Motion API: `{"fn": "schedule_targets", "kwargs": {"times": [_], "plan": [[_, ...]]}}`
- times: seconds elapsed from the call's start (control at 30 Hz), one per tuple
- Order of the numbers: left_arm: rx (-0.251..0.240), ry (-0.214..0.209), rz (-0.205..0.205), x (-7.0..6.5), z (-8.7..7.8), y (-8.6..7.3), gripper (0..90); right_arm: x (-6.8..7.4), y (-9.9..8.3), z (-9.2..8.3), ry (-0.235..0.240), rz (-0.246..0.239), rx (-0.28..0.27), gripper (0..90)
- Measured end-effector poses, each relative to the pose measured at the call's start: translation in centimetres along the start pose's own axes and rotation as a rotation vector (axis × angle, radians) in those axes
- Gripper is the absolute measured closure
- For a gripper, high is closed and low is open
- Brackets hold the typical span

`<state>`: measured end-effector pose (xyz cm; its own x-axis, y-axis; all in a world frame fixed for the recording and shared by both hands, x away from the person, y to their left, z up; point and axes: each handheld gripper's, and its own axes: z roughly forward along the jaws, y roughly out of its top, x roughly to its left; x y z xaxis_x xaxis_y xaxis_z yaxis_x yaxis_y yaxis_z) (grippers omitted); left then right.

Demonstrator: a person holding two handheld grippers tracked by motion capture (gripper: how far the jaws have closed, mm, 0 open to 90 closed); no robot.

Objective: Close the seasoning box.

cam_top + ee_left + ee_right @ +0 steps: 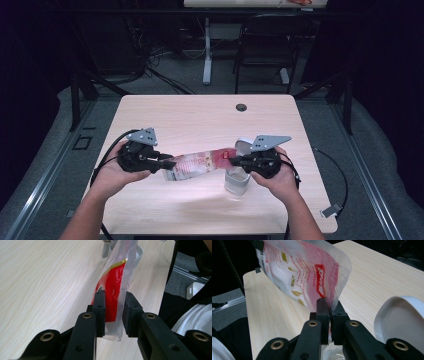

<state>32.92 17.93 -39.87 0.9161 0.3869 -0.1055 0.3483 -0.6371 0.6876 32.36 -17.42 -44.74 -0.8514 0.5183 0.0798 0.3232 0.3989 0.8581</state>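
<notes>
Right gripper (329, 305): jaws pinched tight on one end of the pouch (200, 164), the red-printed edge, directly above the jar (236, 181) in the high view. Left gripper (114, 305): jaws part-way apart with the pouch's other end between them; the film fills only part of the gap and contact with the pads cannot be confirmed. Pouch: clear plastic with red and gold print, long axis running across the table (200, 112) from left gripper to right gripper, sagging slightly in the middle, held off the tabletop. Jar: clear, open, standing near the front right of the table, under the right gripper. Lid (402, 320): white, tipped up just beside the jar mouth. Judgement: pouring turns on the right end lying over the jar; that hand is nearer.
</notes>
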Motion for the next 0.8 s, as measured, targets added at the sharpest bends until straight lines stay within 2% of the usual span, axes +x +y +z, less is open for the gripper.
{"fn": "schedule_targets", "kwargs": {"times": [0.63, 0.8], "plan": [[0.009, -0.004, 0.004, -0.01, -0.12, 0.4, 75.6, -0.09, -0.05, -0.07, 0.001, 0.002, 0.002, 86.9], [0.016, -0.002, 0.019, -0.03, -0.21, 0.71, 75.7, -0.19, -0.09, -0.17, -0.001, 0.0, 0.008, 86.1]]}}
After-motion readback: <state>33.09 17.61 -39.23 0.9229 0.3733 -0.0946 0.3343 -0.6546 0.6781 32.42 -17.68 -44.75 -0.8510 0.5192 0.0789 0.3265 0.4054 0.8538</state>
